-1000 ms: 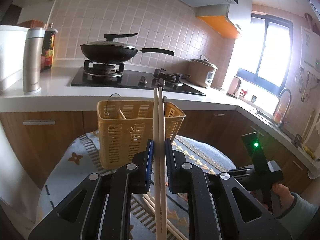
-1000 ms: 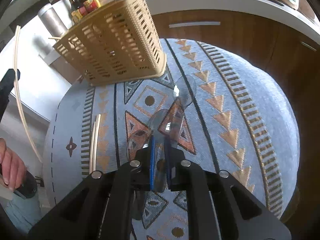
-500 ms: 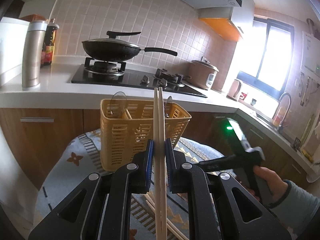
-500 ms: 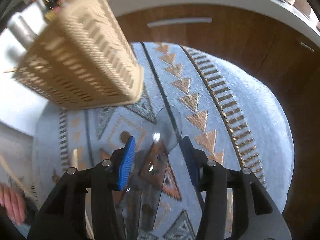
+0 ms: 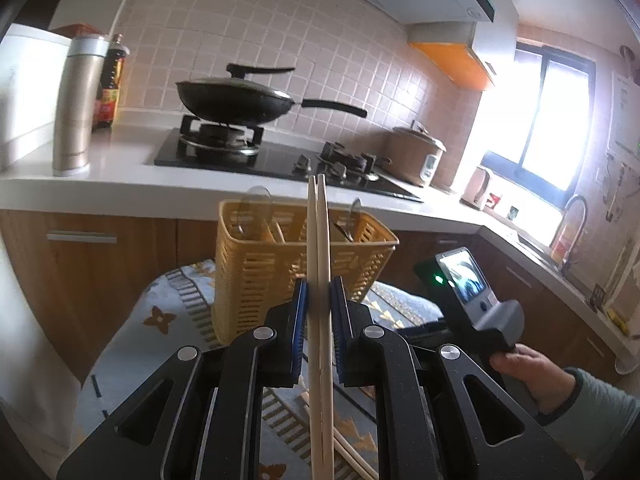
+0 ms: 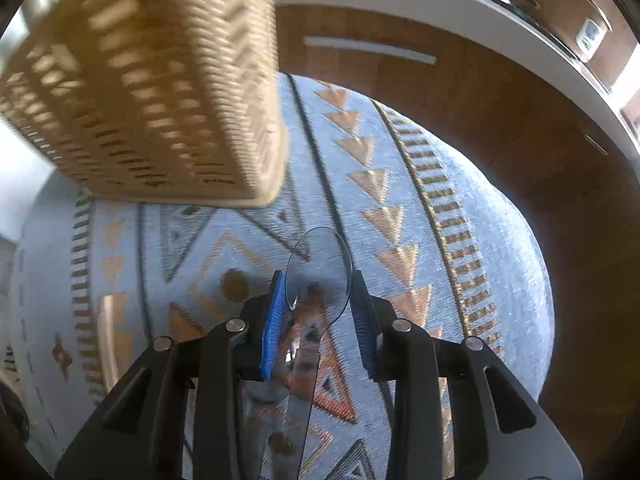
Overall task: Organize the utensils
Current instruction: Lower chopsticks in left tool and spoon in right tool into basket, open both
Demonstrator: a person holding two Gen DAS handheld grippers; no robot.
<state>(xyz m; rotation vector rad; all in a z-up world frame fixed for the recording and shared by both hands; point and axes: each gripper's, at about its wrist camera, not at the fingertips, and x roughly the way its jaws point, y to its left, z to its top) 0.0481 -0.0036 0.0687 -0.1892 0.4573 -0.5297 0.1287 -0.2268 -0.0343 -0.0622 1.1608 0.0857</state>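
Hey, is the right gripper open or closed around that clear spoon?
Open: the right gripper has its blue pads apart, and the clear spoon lies between them.

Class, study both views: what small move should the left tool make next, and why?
Probably carry the chopsticks forward over the yellow basket and lower them in. The left tool already clamps them upright, short of the basket, which holds other utensils.

No text can be read. Faint lettering is seen on the steel flask (image 5: 76, 112) and a red label on the dark bottle (image 5: 110, 84), but both are too blurred.
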